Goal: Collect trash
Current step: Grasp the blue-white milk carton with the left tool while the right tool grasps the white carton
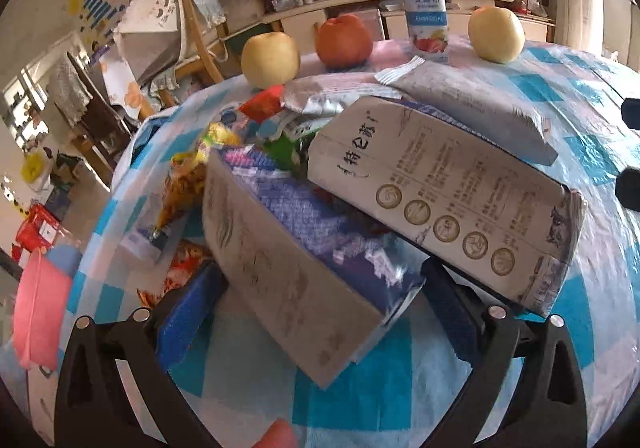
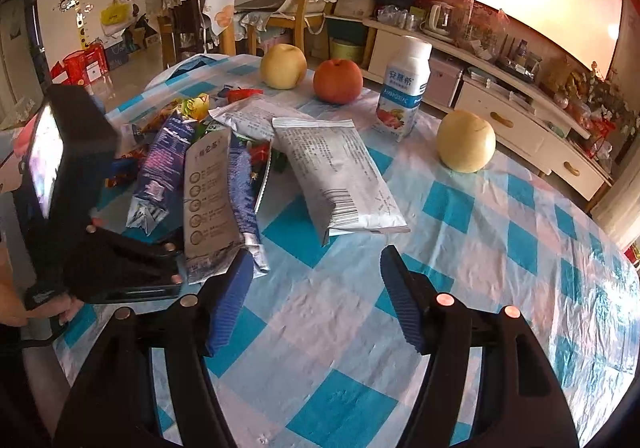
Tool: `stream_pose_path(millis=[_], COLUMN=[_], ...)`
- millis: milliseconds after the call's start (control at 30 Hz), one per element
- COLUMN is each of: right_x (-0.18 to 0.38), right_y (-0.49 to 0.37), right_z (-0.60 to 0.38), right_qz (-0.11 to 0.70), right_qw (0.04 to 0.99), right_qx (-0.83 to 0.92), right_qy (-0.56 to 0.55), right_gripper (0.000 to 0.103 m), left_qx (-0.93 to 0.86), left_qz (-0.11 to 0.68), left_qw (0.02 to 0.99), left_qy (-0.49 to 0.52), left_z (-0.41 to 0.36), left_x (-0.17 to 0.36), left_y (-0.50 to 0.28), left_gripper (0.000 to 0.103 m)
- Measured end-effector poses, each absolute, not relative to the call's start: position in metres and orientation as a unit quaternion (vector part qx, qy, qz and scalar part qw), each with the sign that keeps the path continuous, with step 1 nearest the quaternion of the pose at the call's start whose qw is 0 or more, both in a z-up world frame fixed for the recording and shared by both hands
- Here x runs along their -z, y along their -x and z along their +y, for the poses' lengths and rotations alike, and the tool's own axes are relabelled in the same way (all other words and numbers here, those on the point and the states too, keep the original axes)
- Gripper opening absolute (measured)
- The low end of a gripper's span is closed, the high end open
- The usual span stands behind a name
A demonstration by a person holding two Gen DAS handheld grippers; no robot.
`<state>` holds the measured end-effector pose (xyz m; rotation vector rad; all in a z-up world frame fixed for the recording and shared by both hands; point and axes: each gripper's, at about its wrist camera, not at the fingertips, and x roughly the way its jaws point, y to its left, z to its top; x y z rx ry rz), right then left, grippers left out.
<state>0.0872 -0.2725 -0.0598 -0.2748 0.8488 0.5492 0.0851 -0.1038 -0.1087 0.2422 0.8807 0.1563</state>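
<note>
A pile of trash lies on the checked table: two flattened milk cartons [image 1: 448, 184] [image 1: 288, 272], a silver snack bag [image 1: 472, 108] and several colourful wrappers [image 1: 208, 160]. My left gripper [image 1: 320, 300] is open, its fingers on either side of the nearer flattened carton. In the right wrist view the cartons [image 2: 210, 192] and the silver bag [image 2: 340, 172] lie ahead. My right gripper [image 2: 316, 296] is open and empty above bare tablecloth, just right of the cartons. The left gripper's body [image 2: 120, 260] shows at the left.
Two yellow pears [image 2: 283, 66] [image 2: 466, 141], a red apple [image 2: 338, 81] and a yoghurt bottle [image 2: 404, 88] stand at the table's far side. A white plastic fork [image 1: 400, 72] lies on the silver bag. Chairs [image 2: 296, 0] and a low cabinet [image 2: 520, 108] stand beyond the table.
</note>
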Motion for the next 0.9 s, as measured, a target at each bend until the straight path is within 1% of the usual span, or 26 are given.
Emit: stream_pose_path(millis=[33, 67, 133, 167, 200, 233, 267, 367, 733, 900], right_x=[0.061, 0.061, 0.063, 0.065, 0.065, 0.066, 0.067, 0.069, 0.082, 0.088], right_y=[-0.087, -0.088, -0.088, -0.088, -0.087, -0.086, -0.086, -0.084, -0.081, -0.082], right_z=[-0.272, -0.271, -0.269, -0.267, -0.265, -0.263, -0.26, -0.248, -0.195, -0.183], right_qz=[0.407, 0.409, 0.413, 0.416, 0.417, 0.418, 0.419, 0.417, 0.416, 0.405], right_qw=[0.865, 0.863, 0.86, 0.858, 0.857, 0.856, 0.854, 0.852, 0.835, 0.84], right_qx=[-0.265, -0.267, -0.273, -0.276, -0.277, -0.278, -0.281, -0.289, -0.314, -0.302], right_qy=[0.129, 0.127, 0.121, 0.12, 0.121, 0.122, 0.123, 0.129, 0.178, 0.2], right_gripper=[0.068, 0.068, 0.068, 0.068, 0.068, 0.068, 0.068, 0.068, 0.068, 0.068], left_qx=[-0.07, -0.075, -0.082, -0.076, -0.076, -0.077, -0.077, -0.072, -0.041, -0.041], left_qz=[0.424, 0.42, 0.413, 0.414, 0.416, 0.42, 0.426, 0.442, 0.415, 0.4], left_qw=[0.895, 0.896, 0.898, 0.898, 0.897, 0.895, 0.893, 0.888, 0.905, 0.913], left_qy=[-0.118, -0.122, -0.128, -0.128, -0.13, -0.129, -0.122, -0.102, -0.082, -0.068], left_z=[-0.104, -0.104, -0.101, -0.097, -0.095, -0.092, -0.086, -0.065, -0.04, -0.032], left_x=[0.108, 0.107, 0.104, 0.102, 0.103, 0.103, 0.103, 0.1, 0.09, 0.073], left_y=[-0.084, -0.082, -0.075, -0.071, -0.068, -0.067, -0.064, -0.058, -0.039, -0.036], left_gripper=[0.092, 0.071, 0.064, 0.057, 0.053, 0.045, 0.04, 0.033, 0.032, 0.032])
